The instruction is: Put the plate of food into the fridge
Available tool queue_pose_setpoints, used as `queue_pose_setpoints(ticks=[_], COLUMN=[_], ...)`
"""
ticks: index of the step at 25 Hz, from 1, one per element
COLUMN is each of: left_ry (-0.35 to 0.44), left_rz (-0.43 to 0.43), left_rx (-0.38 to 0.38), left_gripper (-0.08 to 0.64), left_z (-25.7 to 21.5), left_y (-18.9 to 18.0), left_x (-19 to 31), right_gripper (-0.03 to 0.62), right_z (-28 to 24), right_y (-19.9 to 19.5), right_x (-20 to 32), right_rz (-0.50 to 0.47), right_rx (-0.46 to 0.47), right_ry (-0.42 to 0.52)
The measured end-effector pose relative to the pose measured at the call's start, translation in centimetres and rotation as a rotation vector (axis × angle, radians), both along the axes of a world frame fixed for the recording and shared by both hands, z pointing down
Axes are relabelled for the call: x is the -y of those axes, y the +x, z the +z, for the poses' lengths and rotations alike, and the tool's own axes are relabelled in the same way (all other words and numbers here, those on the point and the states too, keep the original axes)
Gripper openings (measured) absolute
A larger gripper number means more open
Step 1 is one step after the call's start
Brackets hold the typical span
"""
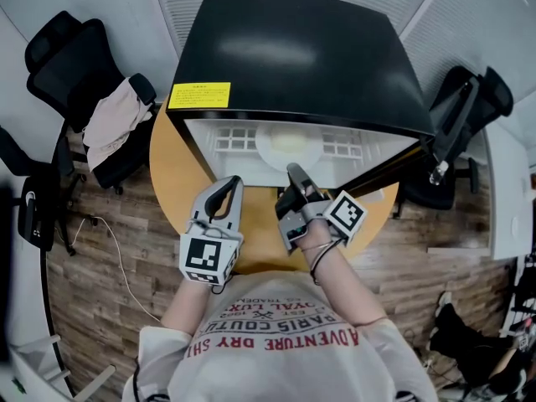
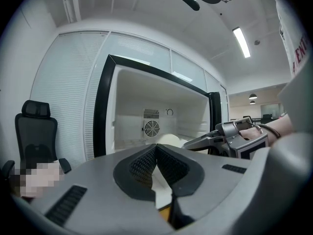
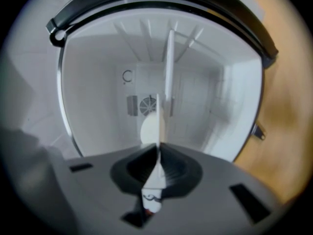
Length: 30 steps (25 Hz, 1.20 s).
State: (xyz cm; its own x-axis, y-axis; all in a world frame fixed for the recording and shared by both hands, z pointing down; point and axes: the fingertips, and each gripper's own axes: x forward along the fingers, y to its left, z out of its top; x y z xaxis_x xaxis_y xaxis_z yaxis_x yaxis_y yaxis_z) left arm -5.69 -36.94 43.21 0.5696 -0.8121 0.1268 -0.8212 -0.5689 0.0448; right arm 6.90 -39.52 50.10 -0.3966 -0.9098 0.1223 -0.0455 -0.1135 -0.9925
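On the round wooden table (image 1: pixel 172 174): black fridge (image 1: pixel 293 57), white inside turned toward the person, door (image 1: pixel 381 167) swung out at the right.
Inside the fridge: plate of food (image 1: pixel 287 145), flat on the white shelf (image 1: pixel 234 139) about the middle, pale yellow food on it, clear of both grippers; seen low in front of the back-wall fan (image 2: pixel 151 128) in the left gripper view.
Left gripper (image 1: pixel 224 189): hangs just outside the opening, over the bare table; jaws pressed together at the tips, nothing between them.
Right gripper (image 1: pixel 295 174): just beside the left one, tips near the fridge's front edge, rolled onto its side, with the shelf seen as an upright line in its own view; jaws closed tip to tip, nothing gripped, only the white interior visible through the slit.
Step in hand: past the placing, by the look of it; plate resting inside and free of any grip, fridge not yet closed.
Progress: close to the end, as a judgement.
Next move: most likely shutting the door; calls for drawing both grippers clear of the opening, bringing the right one round to the door's outer face, then pushing it across evenly.
Caution: no nudging of shelf or plate on the way out.
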Motion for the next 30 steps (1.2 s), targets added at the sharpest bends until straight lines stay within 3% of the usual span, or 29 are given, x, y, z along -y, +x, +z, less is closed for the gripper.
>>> queue_pose_setpoints(ticks=[8, 13, 16, 28, 30], left_ry=[-0.006, -0.016, -0.02, -0.007, -0.004], left_rz=[-0.008, -0.007, -0.009, -0.002, -0.002], left_rx=[0.005, -0.002, 0.003, 0.021, 0.021], left_gripper=[0.026, 0.026, 0.026, 0.026, 0.026], left_z=[0.7, 0.9, 1.1, 0.9, 0.8], left_y=[-0.6, -0.5, -0.5, 0.2, 0.3], left_x=[1.2, 1.5, 1.8, 2.1, 1.9], right_gripper=[0.052, 0.159, 0.173, 0.16, 0.1], right_z=[0.2, 1.5, 1.6, 0.7, 0.4], right_y=[0.1, 0.1, 0.1, -0.8, -0.9], right_x=[1.9, 2.4, 2.9, 2.4, 1.6], right_rz=[0.024, 0.024, 0.02, -0.051, -0.063], right_rx=[-0.007, -0.004, -0.007, -0.049, -0.081], right_ry=[-0.001, -0.032, -0.029, 0.002, 0.015])
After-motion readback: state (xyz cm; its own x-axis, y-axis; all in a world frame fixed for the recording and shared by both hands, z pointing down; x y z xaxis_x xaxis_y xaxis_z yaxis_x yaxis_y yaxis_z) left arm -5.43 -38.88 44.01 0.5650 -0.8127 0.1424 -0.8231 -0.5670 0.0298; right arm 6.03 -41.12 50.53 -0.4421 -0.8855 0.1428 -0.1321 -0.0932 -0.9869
